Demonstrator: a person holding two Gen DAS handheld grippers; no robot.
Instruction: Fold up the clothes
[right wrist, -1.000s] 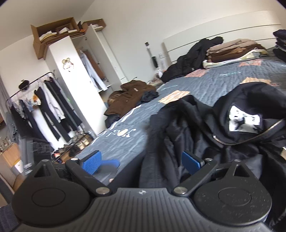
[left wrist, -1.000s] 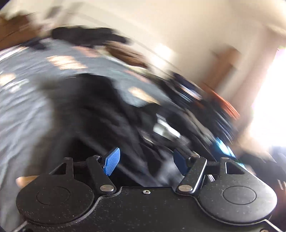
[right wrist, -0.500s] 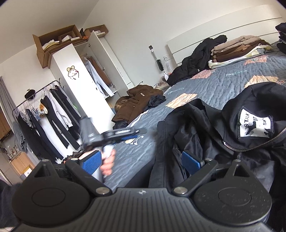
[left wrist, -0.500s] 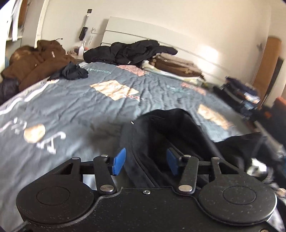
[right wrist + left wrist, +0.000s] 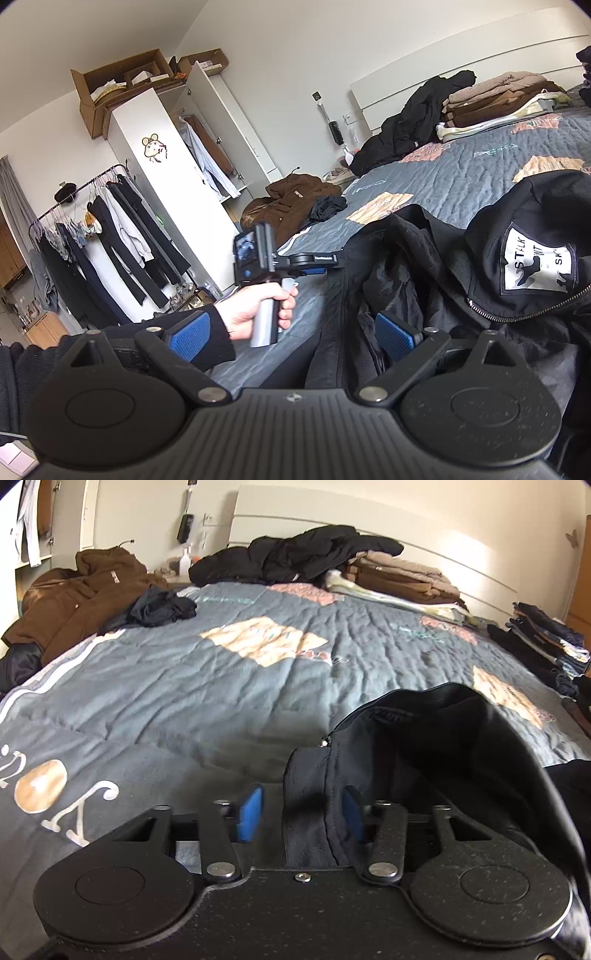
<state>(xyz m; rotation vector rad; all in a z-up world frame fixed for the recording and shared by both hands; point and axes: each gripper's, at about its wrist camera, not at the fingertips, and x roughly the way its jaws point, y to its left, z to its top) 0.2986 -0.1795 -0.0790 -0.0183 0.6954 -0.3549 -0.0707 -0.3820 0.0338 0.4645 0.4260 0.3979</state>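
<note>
A black zip jacket (image 5: 461, 266) with a white printed label lies crumpled on the grey quilt. In the left wrist view its zip edge (image 5: 314, 812) sits between the blue pads of my left gripper (image 5: 301, 814). The pads stand apart on either side of the cloth, so the left gripper is open around the edge. My right gripper (image 5: 295, 332) is wide open low over the jacket's left side; its right pad (image 5: 393, 334) rests against the cloth. The left gripper's handle, in a hand, shows in the right wrist view (image 5: 266, 288).
The grey patterned quilt (image 5: 184, 686) covers the bed. A black coat (image 5: 295, 555) and folded brown clothes (image 5: 399, 576) lie by the headboard. A brown jacket (image 5: 74, 594) sits at the left edge, folded jeans (image 5: 546, 635) at the right. A wardrobe (image 5: 177, 177) and clothes rail (image 5: 92, 236) stand left.
My left gripper swung from over the jacket to its left zip edge and narrowed around it. The right gripper stayed open in place.
</note>
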